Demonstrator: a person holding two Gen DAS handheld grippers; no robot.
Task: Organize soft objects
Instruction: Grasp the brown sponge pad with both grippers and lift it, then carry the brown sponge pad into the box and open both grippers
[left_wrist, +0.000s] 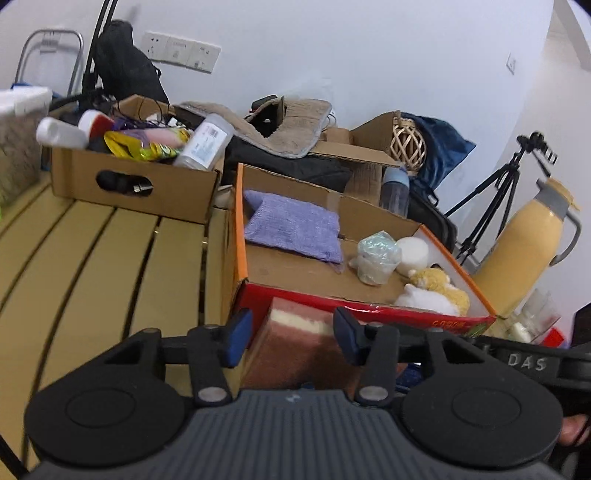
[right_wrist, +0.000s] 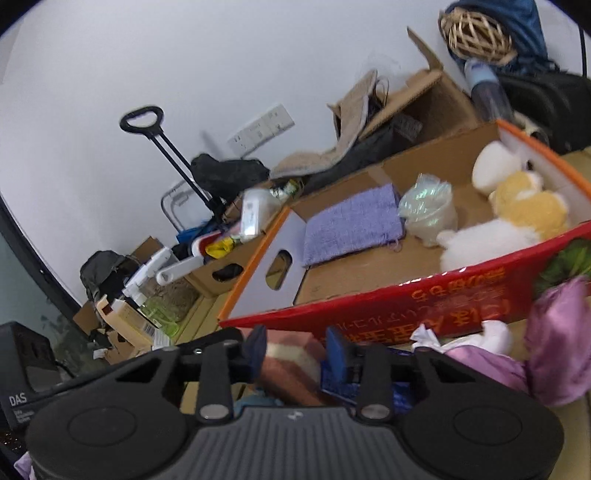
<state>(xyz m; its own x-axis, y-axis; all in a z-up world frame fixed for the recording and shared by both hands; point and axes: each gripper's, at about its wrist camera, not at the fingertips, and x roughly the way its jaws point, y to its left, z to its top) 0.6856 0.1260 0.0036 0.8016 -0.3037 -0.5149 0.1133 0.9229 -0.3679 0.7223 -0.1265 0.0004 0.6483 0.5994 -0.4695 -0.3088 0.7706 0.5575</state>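
A brown, cream and pink layered sponge (left_wrist: 303, 343) lies in front of the red cardboard box (left_wrist: 369, 312). My left gripper (left_wrist: 291, 338) is open around it; the fingers stand apart from its sides. My right gripper (right_wrist: 293, 350) is shut on the same sponge (right_wrist: 291, 360) from the other side. The red box (right_wrist: 406, 295) holds a purple cloth (left_wrist: 295, 225) (right_wrist: 351, 225), a wrapped white item (left_wrist: 376, 256) (right_wrist: 428, 210), a white round sponge (left_wrist: 412, 253) and a yellow and white plush toy (left_wrist: 436, 291) (right_wrist: 517, 218).
A brown box (left_wrist: 136, 181) of bottles and packets stands at the back left on the yellow slatted table (left_wrist: 92, 251). A yellow flask (left_wrist: 524, 251) and a tripod (left_wrist: 491, 199) stand right. A pink satin item (right_wrist: 546, 343) and a white plush (right_wrist: 495, 336) lie beside my right gripper.
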